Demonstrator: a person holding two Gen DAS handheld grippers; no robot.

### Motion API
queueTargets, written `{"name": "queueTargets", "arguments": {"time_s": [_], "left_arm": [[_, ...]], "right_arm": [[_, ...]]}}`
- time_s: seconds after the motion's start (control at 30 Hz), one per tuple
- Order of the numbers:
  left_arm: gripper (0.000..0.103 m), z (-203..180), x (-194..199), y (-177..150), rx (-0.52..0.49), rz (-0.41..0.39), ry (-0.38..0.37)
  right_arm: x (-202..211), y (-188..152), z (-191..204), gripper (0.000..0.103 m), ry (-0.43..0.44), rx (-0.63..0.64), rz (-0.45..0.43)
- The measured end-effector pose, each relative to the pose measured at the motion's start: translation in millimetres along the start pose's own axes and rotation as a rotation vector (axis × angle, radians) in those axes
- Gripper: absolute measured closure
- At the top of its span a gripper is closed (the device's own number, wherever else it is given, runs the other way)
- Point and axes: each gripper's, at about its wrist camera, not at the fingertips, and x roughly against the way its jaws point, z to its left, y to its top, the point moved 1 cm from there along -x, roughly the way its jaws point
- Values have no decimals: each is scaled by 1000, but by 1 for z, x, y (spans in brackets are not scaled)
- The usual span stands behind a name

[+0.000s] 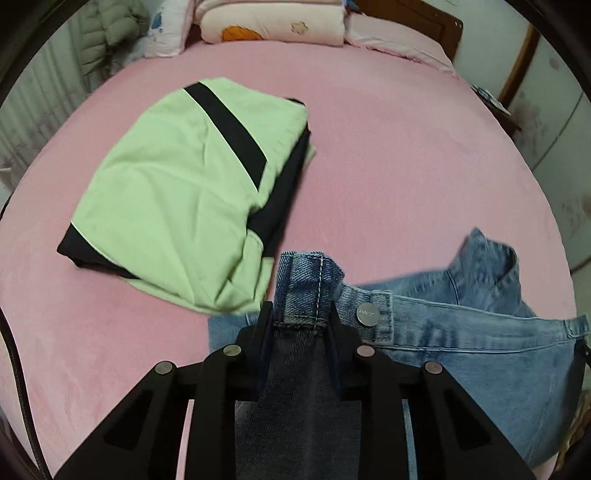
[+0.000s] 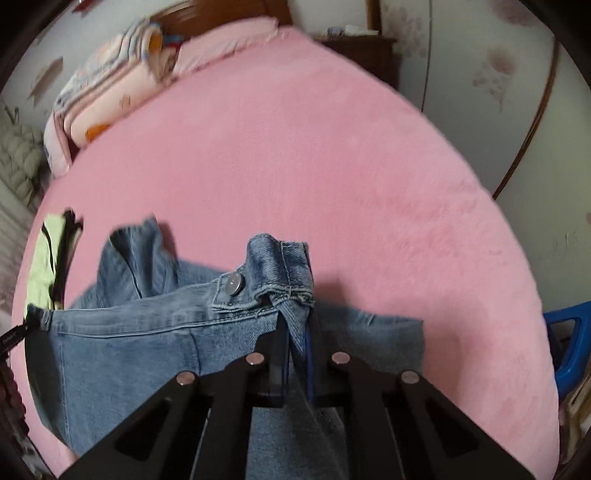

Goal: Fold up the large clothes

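A blue denim garment point(image 1: 480, 332) lies at the near edge of a pink bed point(image 1: 388, 166). My left gripper point(image 1: 301, 314) is shut on a folded denim hem next to a metal button point(image 1: 367, 315). My right gripper point(image 2: 297, 321) is shut on another bunched denim edge point(image 2: 284, 266) beside a metal button point(image 2: 235, 283), with the cloth point(image 2: 147, 332) stretching left toward the tip of the left gripper point(image 2: 14, 336). A folded green and black garment point(image 1: 184, 195) lies on the bed to the left, and its edge shows in the right wrist view point(image 2: 44, 258).
Folded pink quilts and pillows point(image 1: 273, 22) are stacked at the head of the bed point(image 2: 295, 147). A grey-green padded jacket point(image 1: 107, 33) hangs at the far left. A wooden nightstand point(image 2: 362, 51) stands by the wall. A blue plastic stool point(image 2: 569, 343) is at the right.
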Motion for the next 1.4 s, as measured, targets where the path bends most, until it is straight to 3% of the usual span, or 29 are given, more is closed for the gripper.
{"name": "queueTargets", "arguments": {"time_s": [0.23, 0.37, 0.47, 0.53, 0.57, 0.6, 0.7, 0.8, 0.97, 1.13, 1.27, 1.4], "left_arm": [[78, -7, -70, -12, -24, 57, 82], [75, -12, -75, -19, -36, 21, 114], [68, -14, -71, -18, -66, 28, 120], [58, -21, -63, -16, -101, 59, 120], [48, -24, -59, -14, -117, 82, 118], [36, -26, -53, -11, -132, 99, 141], [25, -31, -23, -7, -159, 67, 184], [22, -34, 15, -5, -160, 43, 136], [19, -39, 87, -3, -114, -11, 27], [11, -45, 143, -33, -54, -69, -29], [11, -46, 136, -76, -11, -44, -52], [11, -38, 90, -127, 14, 77, -21]], "right_arm": [[-69, -8, -6, 96, -78, 24, 82], [-69, -11, -1, 91, -119, 40, 70], [-57, -10, 7, 81, -161, 83, 72], [-43, -7, 13, 76, -192, 105, 65], [-36, -7, 16, 73, -188, 109, 55], [-23, -6, 21, 73, -179, 113, 31], [9, -5, 32, 63, -149, 103, -21], [44, -5, 47, 57, -115, 72, -78], [97, -11, 69, 57, -11, 18, -145], [122, -32, 102, 57, 59, 35, -138], [113, -70, 134, 57, 109, 92, -98], [80, -115, 160, 57, 153, 128, -14]]}}
